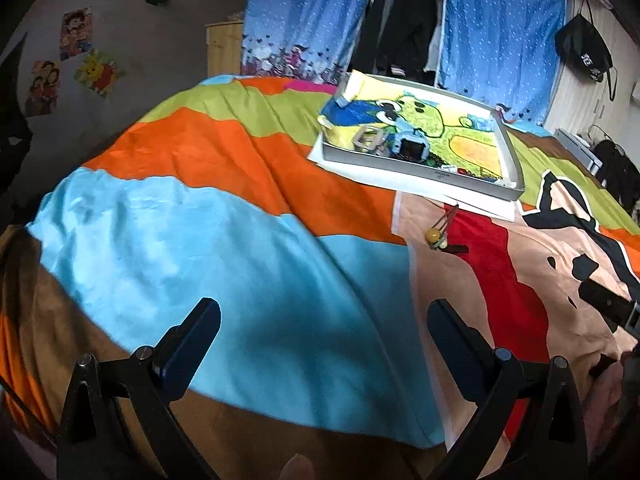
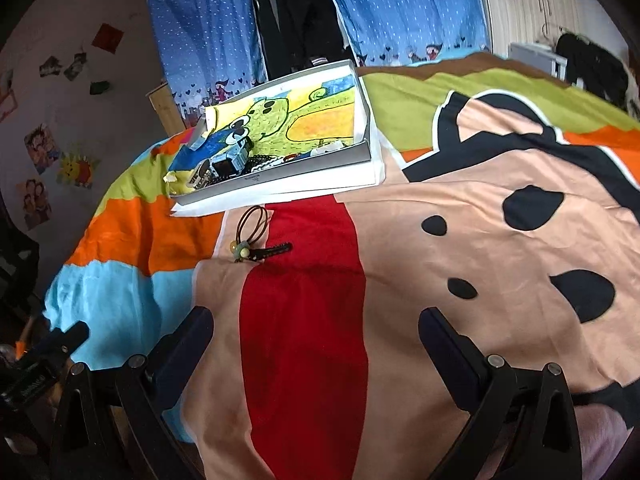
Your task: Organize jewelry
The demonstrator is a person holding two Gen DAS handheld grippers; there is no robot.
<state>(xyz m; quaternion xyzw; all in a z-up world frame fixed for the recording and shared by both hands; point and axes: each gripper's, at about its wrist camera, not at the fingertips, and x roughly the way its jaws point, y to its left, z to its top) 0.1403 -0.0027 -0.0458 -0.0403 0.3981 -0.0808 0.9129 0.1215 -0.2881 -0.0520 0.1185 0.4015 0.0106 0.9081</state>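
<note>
Holding left tool (image 1: 324, 316) spread, empty, low over bed (image 1: 240, 248); I judged it parked clear. Cord bracelet (image 1: 442, 232) lay on quilt just before tray (image 1: 416, 168).

Right view: right tool (image 2: 316, 324) spread, empty, aimed at cord bracelet (image 2: 250, 236), near tray (image 2: 276, 178) — likely next pickup.

Bedspread (image 2: 460, 220): soft matt cloth, faintly creased, colour blocks with a slight sheen on the light-blue area. Tray (image 2: 280, 174): smooth grey card or plastic walls, cannot tell which, lined with a crayon-textured paper drawing (image 2: 304, 116); white paper sheets (image 2: 320, 190) beneath. Cord bracelet (image 2: 250, 236): thin brown cord, glossy rounded beads; gripper fingers (image 2: 182, 356) dark, matt plastic-looking.
</note>
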